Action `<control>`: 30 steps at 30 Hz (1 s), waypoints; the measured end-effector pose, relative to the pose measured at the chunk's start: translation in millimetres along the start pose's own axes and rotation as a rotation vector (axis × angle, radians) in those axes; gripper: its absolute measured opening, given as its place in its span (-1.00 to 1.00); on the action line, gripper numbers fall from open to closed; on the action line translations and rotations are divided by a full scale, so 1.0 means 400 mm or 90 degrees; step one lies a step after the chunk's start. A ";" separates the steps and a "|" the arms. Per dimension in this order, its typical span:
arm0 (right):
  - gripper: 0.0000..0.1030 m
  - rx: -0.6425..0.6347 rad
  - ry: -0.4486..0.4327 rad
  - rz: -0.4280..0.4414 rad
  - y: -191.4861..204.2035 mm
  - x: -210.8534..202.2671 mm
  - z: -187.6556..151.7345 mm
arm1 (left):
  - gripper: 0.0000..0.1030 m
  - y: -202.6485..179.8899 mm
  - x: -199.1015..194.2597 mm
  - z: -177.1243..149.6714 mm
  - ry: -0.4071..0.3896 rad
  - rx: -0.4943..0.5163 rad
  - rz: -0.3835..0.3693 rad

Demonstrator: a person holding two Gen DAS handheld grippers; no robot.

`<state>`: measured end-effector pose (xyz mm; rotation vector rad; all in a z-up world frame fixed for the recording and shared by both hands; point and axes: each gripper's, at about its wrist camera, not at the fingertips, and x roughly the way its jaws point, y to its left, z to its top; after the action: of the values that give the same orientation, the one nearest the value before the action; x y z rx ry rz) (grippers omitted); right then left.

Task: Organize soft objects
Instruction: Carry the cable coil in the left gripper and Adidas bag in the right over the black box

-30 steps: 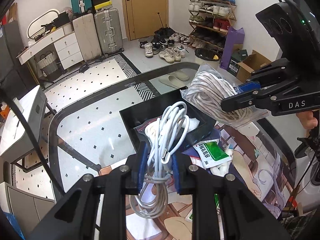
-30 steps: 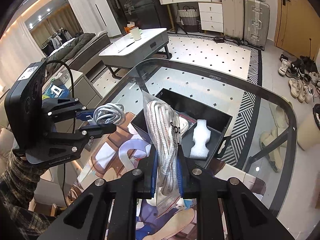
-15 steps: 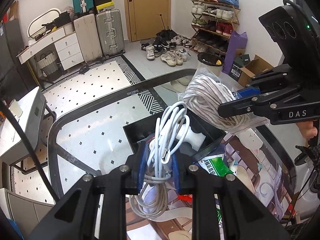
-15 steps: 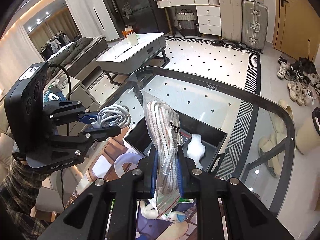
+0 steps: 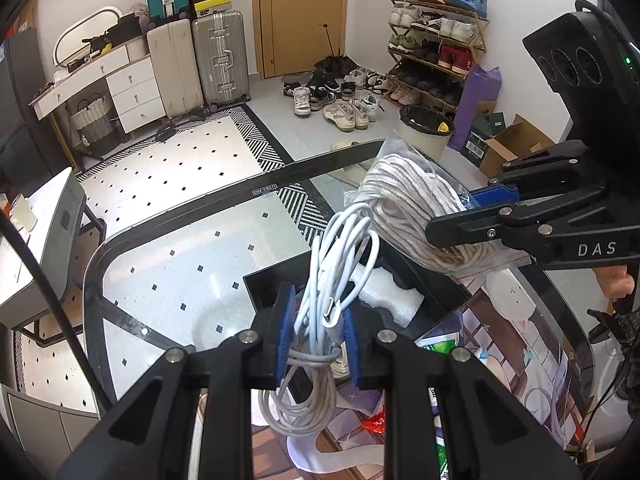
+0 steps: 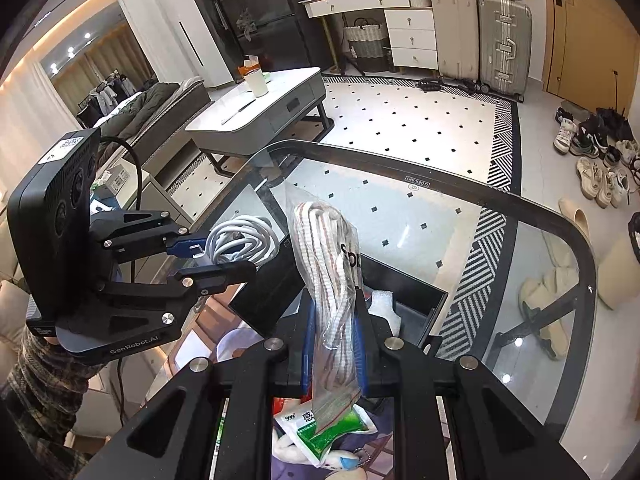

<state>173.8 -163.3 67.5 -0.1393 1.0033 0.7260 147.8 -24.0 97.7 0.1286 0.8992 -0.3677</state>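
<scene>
My left gripper (image 5: 316,332) is shut on a coiled white charging cable (image 5: 340,264), whose loops hang below the blue pads. My right gripper (image 6: 334,344) is shut on a clear bag of white rope (image 6: 332,264). Both bundles are held above a black open box (image 5: 424,292) on the glass table (image 5: 168,264); a white foam piece (image 5: 388,296) lies inside the box. In the right wrist view the left gripper (image 6: 208,256) with the cable (image 6: 244,240) hovers at the box's left (image 6: 280,288). In the left wrist view the right gripper (image 5: 472,216) holds the rope bag (image 5: 412,204) to the right.
A green and white packet (image 6: 328,428) and other small items lie on a printed mat (image 5: 512,336) near the box. Beyond the glass table's edge are a white coffee table (image 6: 260,112), suitcases (image 5: 220,60), shoes and a bin (image 5: 424,128).
Both grippers have carried their bundles forward over the table, and they are now above the black box. The box has slid lower in both views. Neither grip has changed.
</scene>
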 end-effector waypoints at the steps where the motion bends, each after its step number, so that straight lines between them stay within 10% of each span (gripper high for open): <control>1: -0.69 0.001 0.002 -0.001 -0.006 0.007 0.000 | -0.59 0.001 0.006 0.002 0.001 -0.001 0.001; 30: -0.69 -0.002 0.074 -0.058 -0.032 0.202 -0.012 | -0.60 0.027 0.180 0.007 0.051 -0.067 -0.018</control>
<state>204.8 -135.3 -3.2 -0.2302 1.0990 0.6423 194.5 -33.4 42.7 0.0344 0.9989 -0.3435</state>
